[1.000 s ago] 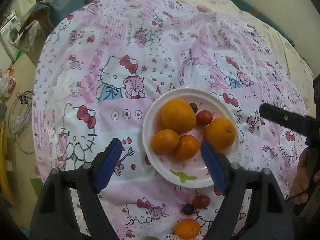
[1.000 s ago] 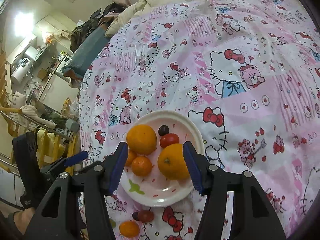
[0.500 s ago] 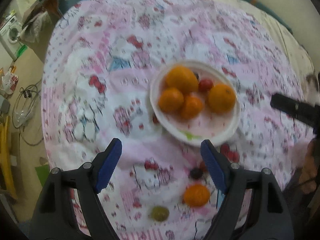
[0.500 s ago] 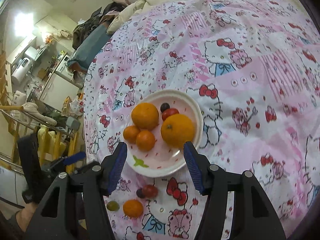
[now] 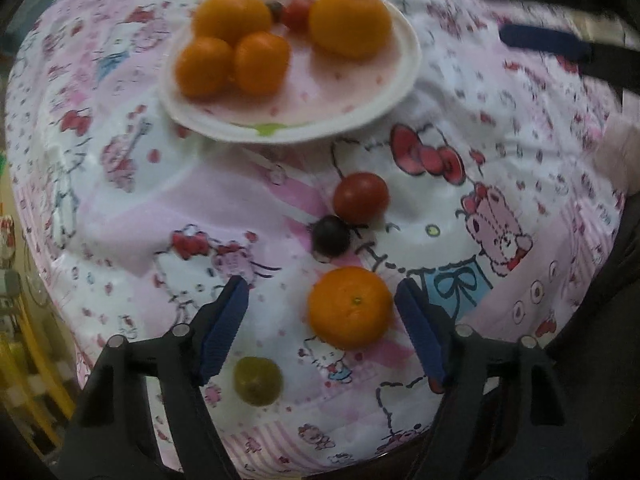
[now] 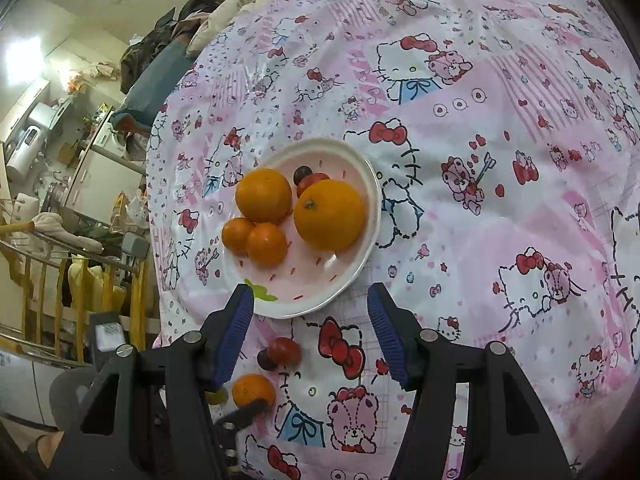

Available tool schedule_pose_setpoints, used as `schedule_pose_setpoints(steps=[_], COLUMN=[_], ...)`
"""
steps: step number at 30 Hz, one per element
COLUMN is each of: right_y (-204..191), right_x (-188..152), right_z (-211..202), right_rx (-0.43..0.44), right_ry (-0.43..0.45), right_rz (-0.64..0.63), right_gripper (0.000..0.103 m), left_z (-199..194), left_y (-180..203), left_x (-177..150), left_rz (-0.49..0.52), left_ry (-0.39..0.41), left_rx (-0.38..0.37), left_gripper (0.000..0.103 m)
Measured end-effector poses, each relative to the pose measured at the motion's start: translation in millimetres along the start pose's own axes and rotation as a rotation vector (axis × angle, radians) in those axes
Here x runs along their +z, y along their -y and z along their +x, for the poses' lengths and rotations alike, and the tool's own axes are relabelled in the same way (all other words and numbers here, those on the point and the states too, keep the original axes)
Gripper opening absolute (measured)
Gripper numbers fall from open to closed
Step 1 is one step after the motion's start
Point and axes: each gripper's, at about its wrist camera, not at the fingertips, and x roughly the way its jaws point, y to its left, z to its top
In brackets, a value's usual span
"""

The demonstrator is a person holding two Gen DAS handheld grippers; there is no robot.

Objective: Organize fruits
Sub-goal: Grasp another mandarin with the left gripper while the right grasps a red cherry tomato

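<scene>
I had pulled the left gripper (image 5: 320, 332), fingers spread apart, back from the plate (image 5: 400, 92) to straddle the loose orange (image 5: 350, 307) on the near cloth, while the right gripper (image 6: 310, 332) hung apart and empty nearer the plate's near rim.
</scene>
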Motion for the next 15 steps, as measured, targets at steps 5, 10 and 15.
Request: schedule_pose_setpoints(steps=[5,10,15], right_y=[-2.3,-7.3,-8.7], right_x=[-0.1,-0.3,-1.7], right_z=[2.5,7.8,13.8], right_rx=[0.006,0.0,-0.003], right_ry=[-0.009,-0.025,-0.046], right_rz=[-0.009,-0.027,-0.031], right_gripper=[0.062,0.062,0.062], left_z=[10.3,10.7,0.5], left_y=[11.0,17.8,0.8], left_x=[-1.0,0.8,-0.5], left_rz=[0.035,0.038,-0.035], left_ry=[-0.028,-0.032,-0.024], left_rx=[0.005,-0.023,-0.078], left_gripper=[0.053,0.04,0.039])
